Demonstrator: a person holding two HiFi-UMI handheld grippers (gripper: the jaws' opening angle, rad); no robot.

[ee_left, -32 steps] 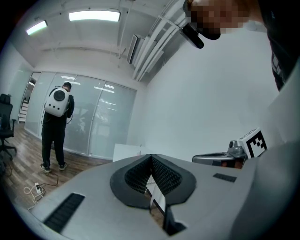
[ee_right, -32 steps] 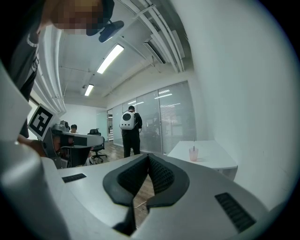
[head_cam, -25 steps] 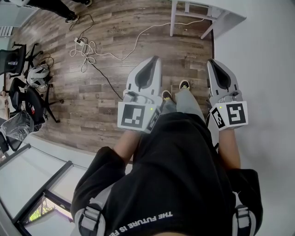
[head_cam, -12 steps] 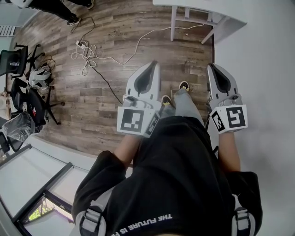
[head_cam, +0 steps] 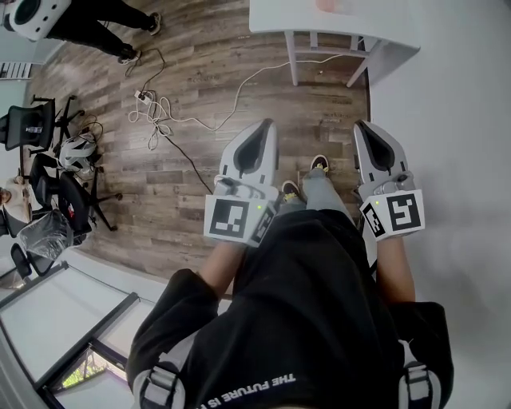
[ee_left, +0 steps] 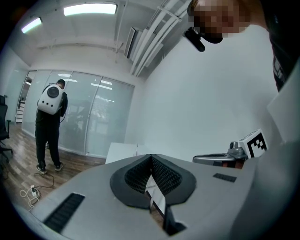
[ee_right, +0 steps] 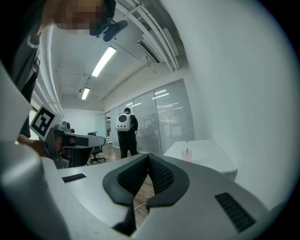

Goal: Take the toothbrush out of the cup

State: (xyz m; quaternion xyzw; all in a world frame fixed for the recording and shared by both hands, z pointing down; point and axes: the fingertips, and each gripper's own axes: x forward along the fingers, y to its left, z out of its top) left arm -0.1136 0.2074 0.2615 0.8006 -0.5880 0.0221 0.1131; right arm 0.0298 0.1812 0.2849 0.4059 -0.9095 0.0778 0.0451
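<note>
- Since the earlier frames, the white rectangular worktop has slid further into the head view at 12 o'clock. Both grippers have kept their side-by-side pose in front of the wearer.
- The left grey two-jaw gripper sits at 12 o'clock of the head view's centre, pointing towards the worktop. Its own view shows the black ribbed jaws pressed together at the tips, with nothing between them.
- The right grey two-jaw gripper points the same way at about 2 o'clock, beside the pale wall. Its jaws likewise meet at the tips and carry nothing.
- A translucent pink plastic cup stands upright on the worktop, at 3 o'clock of the jaw tips in the right gripper view. It is well apart from both grippers.
- A thin toothbrush rises out of that cup; its head is too small to make out.
- The brown wood-plank floor lies between the wearer and the worktop, with a tangled white cable at 11 o'clock of the head view.
- Black office chairs cluster at 9 o'clock of the head view.
- A second person in dark clothes with a white backpack stands by a glass partition, at 11 o'clock of the jaw tips in the right gripper view.
</note>
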